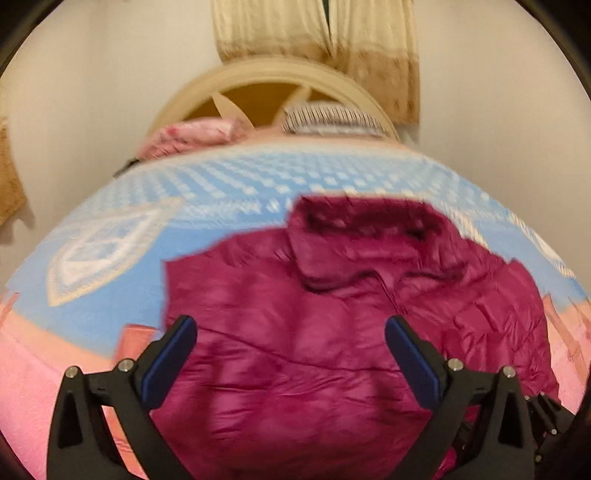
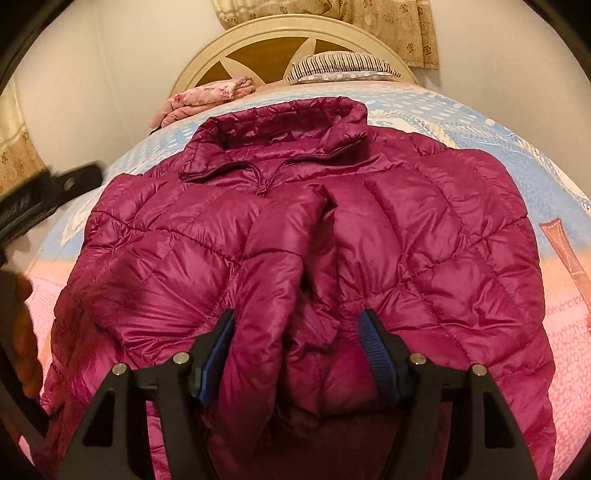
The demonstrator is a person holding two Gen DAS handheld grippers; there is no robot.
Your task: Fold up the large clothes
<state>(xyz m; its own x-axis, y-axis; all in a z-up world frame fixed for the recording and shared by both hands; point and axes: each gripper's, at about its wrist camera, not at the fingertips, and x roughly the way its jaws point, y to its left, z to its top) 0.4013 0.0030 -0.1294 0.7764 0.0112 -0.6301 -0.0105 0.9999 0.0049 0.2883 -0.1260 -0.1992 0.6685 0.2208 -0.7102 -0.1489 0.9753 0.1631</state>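
I see a magenta quilted puffer jacket point(image 2: 406, 229) spread front-up on the bed, its stand-up collar point(image 2: 280, 129) toward the arched cream headboard point(image 2: 266, 40). It lies on a bedspread point(image 2: 498, 147) that is pale blue with white patterning farther up and pink nearer me. One sleeve point(image 2: 280, 266) is folded across the chest and runs down the middle of the jacket toward my right gripper point(image 2: 297, 350).

My right gripper's blue pads sit on either side of the bunched sleeve end and press into the padding, so it is gripping the sleeve. My left gripper point(image 1: 290, 332) hovers above the jacket with its jaws spread wide and nothing between them; its picture is blurred.

By the headboard are a folded pink floral cloth point(image 2: 207, 96) and a striped pillow point(image 2: 340, 64). Patterned curtains point(image 2: 388, 26) hang behind.

I can read no brand, label or writing anywhere on the jacket or bedding.
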